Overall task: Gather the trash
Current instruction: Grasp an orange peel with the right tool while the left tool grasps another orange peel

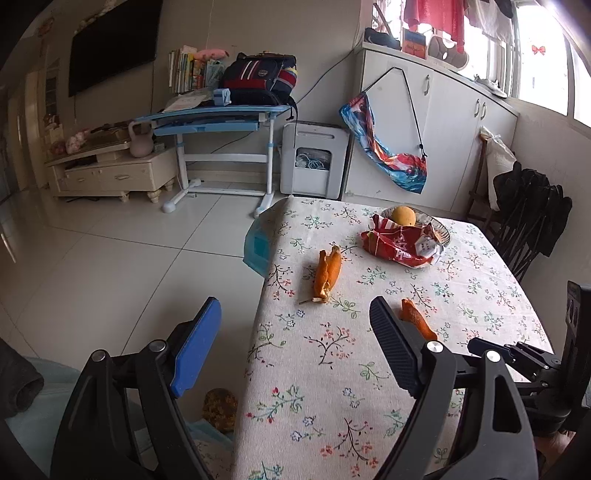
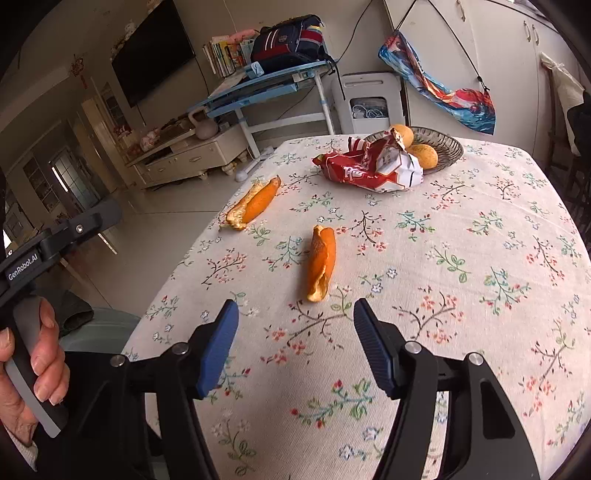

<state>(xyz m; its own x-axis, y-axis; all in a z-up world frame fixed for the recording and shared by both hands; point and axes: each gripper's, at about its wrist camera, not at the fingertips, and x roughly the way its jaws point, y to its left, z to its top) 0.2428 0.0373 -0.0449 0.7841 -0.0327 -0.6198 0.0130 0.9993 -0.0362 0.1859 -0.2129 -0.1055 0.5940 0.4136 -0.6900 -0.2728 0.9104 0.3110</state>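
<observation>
Both the left gripper [image 1: 295, 332] and right gripper [image 2: 291, 328] hover with fingers spread, holding nothing. On the floral desk [image 2: 461, 295], one orange peel [image 2: 322, 262] lies at the right gripper's 12 o'clock, another peel [image 2: 253, 205] at 11, and a red wrapper [image 2: 365, 170] leans against the fruit bowl [image 2: 445, 147] at 1.

A home living room: wall television [image 1: 110, 44], child's desk [image 1: 218, 118], hanging laundry [image 1: 436, 18], floral-clothed table [image 2: 406, 258].
</observation>
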